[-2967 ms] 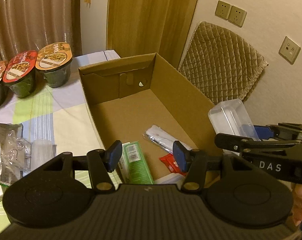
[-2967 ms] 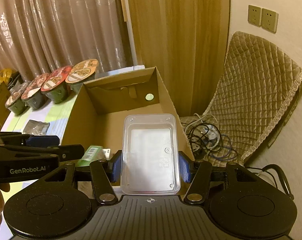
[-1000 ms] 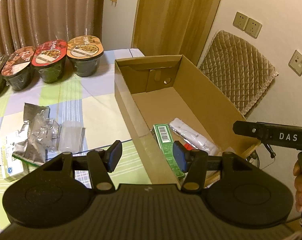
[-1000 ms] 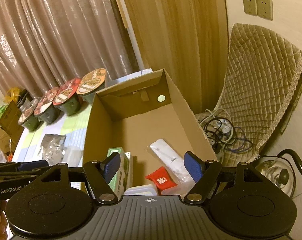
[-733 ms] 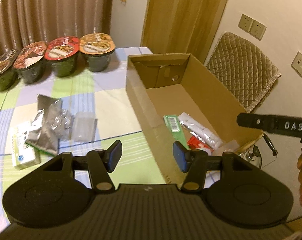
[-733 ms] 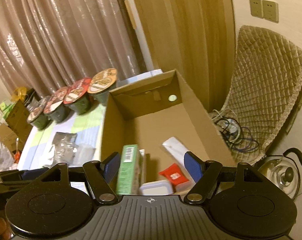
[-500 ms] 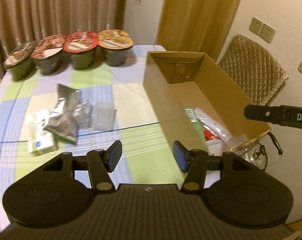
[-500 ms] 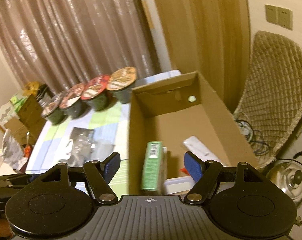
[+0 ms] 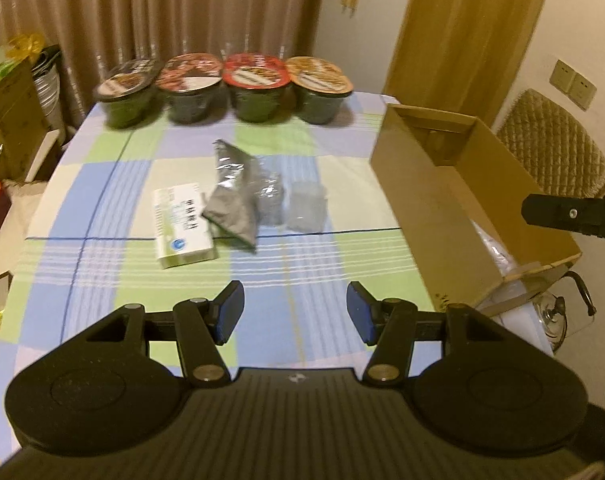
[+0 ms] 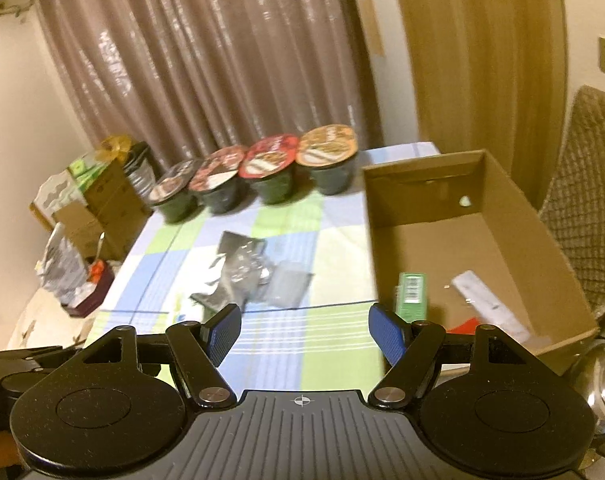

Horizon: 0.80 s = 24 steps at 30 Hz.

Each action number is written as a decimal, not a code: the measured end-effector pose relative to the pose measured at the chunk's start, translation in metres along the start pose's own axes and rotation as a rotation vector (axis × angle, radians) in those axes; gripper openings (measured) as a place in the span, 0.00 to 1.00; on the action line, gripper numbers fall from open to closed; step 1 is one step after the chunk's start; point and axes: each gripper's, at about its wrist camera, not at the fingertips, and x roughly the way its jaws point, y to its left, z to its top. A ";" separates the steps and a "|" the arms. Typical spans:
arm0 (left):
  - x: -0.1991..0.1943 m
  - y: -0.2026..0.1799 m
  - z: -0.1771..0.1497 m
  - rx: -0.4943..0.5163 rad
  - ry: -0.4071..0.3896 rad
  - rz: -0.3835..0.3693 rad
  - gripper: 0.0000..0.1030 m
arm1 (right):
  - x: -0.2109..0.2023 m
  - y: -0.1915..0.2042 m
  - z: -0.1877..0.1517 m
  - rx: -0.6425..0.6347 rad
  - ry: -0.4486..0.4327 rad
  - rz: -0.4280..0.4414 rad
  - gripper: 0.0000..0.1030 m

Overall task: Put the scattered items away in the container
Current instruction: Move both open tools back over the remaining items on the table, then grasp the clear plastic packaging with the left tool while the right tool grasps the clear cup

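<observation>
Over table | left claw (image 9: 293,311), right claw (image 10: 305,335) agape, empty | box (image 9: 418,184) contents mostly hidden

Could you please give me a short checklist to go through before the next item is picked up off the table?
1. Left hand-held gripper open and holding nothing: ok.
2. Right hand-held gripper open and holding nothing: ok.
3. Cardboard box has free floor space: ok.
4. White-green carton, silver pouch and clear packet out on the table: ok.
5. Pouch lies free of the carton: not ok, they overlap.
6. Instant noodle bowls belong to the job: cannot tell.
</observation>
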 end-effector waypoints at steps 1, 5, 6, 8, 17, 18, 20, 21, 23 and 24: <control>0.000 0.004 -0.001 -0.005 0.000 0.002 0.50 | 0.003 0.005 -0.001 -0.007 0.005 0.005 0.74; 0.001 0.017 -0.003 -0.021 -0.003 0.001 0.50 | 0.016 0.020 -0.007 -0.030 0.027 0.019 0.74; 0.002 0.020 -0.004 -0.024 -0.005 -0.001 0.50 | 0.019 0.022 -0.009 -0.036 0.032 0.022 0.74; 0.007 0.025 -0.005 -0.025 -0.004 -0.004 0.50 | 0.026 0.027 -0.011 -0.047 0.040 0.028 0.74; 0.053 0.033 -0.004 0.028 -0.023 -0.031 0.50 | 0.081 0.034 -0.019 -0.066 0.082 0.050 0.74; 0.060 0.033 -0.004 0.037 -0.031 -0.032 0.50 | 0.088 0.034 -0.020 -0.064 0.079 0.055 0.74; 0.074 0.034 -0.003 0.053 -0.048 -0.036 0.49 | 0.101 0.034 -0.021 -0.055 0.070 0.065 0.74; 0.081 0.035 -0.003 0.061 -0.056 -0.037 0.49 | 0.109 0.033 -0.021 -0.047 0.067 0.068 0.74; 0.096 0.037 -0.002 0.074 -0.070 -0.040 0.49 | 0.125 0.030 -0.020 -0.026 0.058 0.067 0.74; 0.103 0.038 -0.001 0.080 -0.076 -0.043 0.49 | 0.134 0.028 -0.018 -0.016 0.054 0.063 0.74</control>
